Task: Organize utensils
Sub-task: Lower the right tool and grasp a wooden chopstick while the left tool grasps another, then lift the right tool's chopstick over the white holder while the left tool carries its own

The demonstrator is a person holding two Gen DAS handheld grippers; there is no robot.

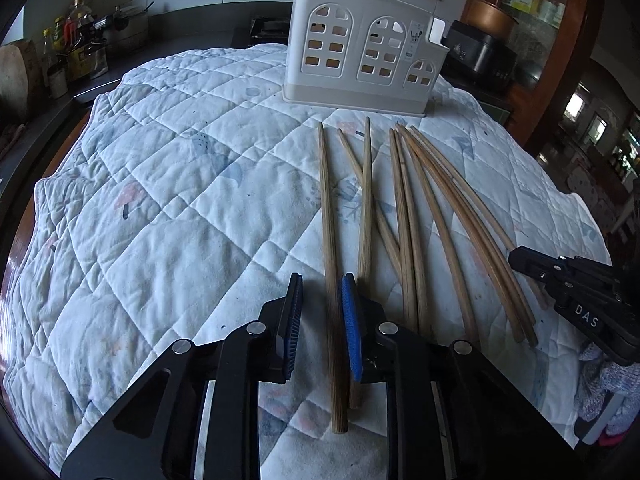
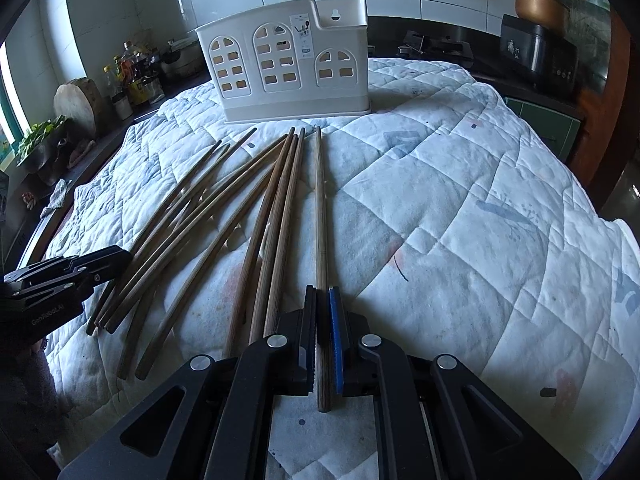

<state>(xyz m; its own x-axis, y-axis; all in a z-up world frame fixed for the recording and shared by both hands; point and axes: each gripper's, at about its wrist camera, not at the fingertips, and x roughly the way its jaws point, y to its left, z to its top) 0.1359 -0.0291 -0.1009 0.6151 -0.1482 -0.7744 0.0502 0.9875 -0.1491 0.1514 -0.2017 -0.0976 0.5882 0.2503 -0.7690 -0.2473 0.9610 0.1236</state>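
Quilted cloth covers the table (image 1: pixel 168 184). Nearest, the right hand-held gripper (image 2: pixel 322 332) clamps one chopstick (image 2: pixel 319 208); the left hand-held gripper (image 1: pixel 320 320), partly open, straddles another (image 1: pixel 329 240) (light, stiff, smooth: grip near the thick end). Farther stands the white holder (image 1: pixel 360 52).

Surface: table covered by a white quilted cloth (image 1: pixel 180 208) with faint printed motifs, grey and pink, and a few small dark specks.

On the cloth:
- One white plastic utensil holder (image 1: pixel 360 52), upright at the far edge, its front wall pierced by arched window cut-outs, its base resting on the quilt.
- Wooden chopsticks (image 1: pixel 404 216), loose, lying lengthwise in front of the holder, tips toward it; several touch or cross one another, and one lies slightly apart at each side of the group.
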